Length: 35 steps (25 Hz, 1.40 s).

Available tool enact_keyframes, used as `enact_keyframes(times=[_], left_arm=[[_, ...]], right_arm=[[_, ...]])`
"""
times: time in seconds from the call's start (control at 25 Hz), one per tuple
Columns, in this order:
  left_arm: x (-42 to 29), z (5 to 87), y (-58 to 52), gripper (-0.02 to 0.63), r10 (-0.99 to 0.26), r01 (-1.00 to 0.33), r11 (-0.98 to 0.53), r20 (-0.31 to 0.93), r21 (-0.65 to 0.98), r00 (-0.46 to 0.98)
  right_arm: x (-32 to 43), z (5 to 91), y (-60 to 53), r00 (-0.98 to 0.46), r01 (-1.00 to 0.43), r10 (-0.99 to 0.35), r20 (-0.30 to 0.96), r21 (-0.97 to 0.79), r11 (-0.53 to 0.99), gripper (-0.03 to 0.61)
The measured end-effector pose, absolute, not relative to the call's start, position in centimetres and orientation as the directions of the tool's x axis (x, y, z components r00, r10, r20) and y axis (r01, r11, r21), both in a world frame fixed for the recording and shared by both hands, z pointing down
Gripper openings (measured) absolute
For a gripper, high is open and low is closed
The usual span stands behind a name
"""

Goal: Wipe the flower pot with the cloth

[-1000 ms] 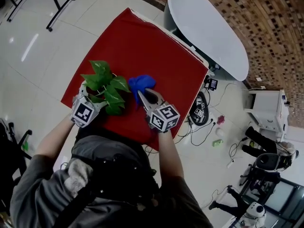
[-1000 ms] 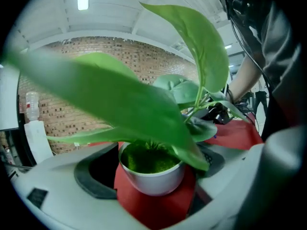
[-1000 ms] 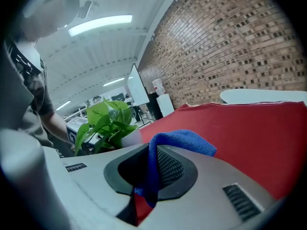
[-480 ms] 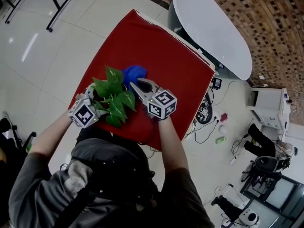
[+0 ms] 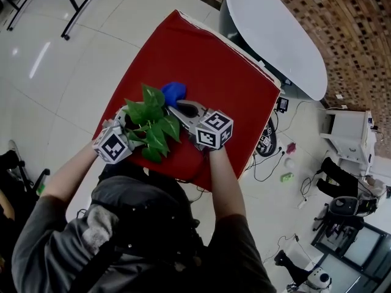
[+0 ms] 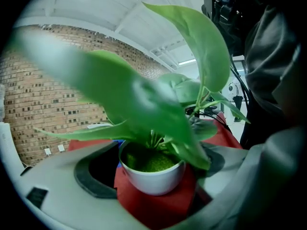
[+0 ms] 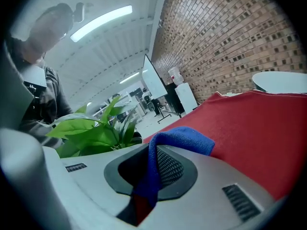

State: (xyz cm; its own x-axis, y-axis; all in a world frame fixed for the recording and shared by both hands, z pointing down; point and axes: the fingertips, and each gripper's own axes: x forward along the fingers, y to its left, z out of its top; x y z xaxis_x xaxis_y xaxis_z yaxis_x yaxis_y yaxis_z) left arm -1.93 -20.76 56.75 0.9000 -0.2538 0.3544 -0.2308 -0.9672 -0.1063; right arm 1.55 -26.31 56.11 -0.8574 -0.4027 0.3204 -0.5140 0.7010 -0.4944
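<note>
- While the person leans over the table's red cloth [image 5: 201, 60], the left gripper [image 6: 153, 171] has its jaws set wide on either side of the flower pot [image 6: 152, 182] and clasps it; the near pad sits against the rim, and a leaf hides the other side.
- That flower pot is small, white and round, standing upright on the red cloth near the edge closest to the person, with green filling inside it.
- Broad green leaves [image 5: 153, 124] spread over the pot, so from above you hardly see the pot itself.
- From where I stand, the right gripper [image 5: 183, 107] is closed on the blue cloth [image 7: 187, 137]: a fold runs down between the two jaws, and the rest bunches over the tips.
- Seen from the head view, the blue cloth shows just past the leaves, on the far side of the plant from the person.
- It is close beside the plant, but whether it touches the pot I cannot tell.
- Both marker cubes face up, the right one [image 5: 214, 129] just beside the leaves and the left one [image 5: 113, 145] at the plant's near side.
- Behind the red cloth stands a white oval table [image 5: 275, 35], with a brick wall [image 7: 230, 37] beyond it.
</note>
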Motion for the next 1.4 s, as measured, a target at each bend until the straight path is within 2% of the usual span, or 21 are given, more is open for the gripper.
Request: enact_keyframes(times=[0.44, 0.72, 1.08, 1.4], left_arm=[[-1.1, 56.3, -20.5, 0.477, -0.247, -0.223, -0.969, 0.326, -0.109, 0.913], [-1.0, 56.1, -20.1, 0.479, -0.317, -0.306, -0.948, 0.303, -0.084, 0.898], [-0.9, 56.5, -20.1, 0.482, -0.442, -0.448, -0.893, 0.300, -0.054, 0.845], [-1.1, 55.5, -19.3, 0.494, -0.473, -0.482, -0.875, 0.292, -0.046, 0.831]], right_arm=[[3.2, 56.0, -22.6, -0.875, -0.483, -0.369, 0.312, -0.576, 0.659, 0.060], [3.0, 56.2, -18.3, -0.861, -0.504, -0.415, 0.295, -0.604, 0.617, 0.060], [4.2, 55.9, -15.4, -0.781, -0.592, -0.563, 0.271, -0.609, 0.528, 0.061], [7.8, 54.4, -13.8, -0.665, -0.700, -0.690, 0.285, -0.559, 0.444, 0.061]])
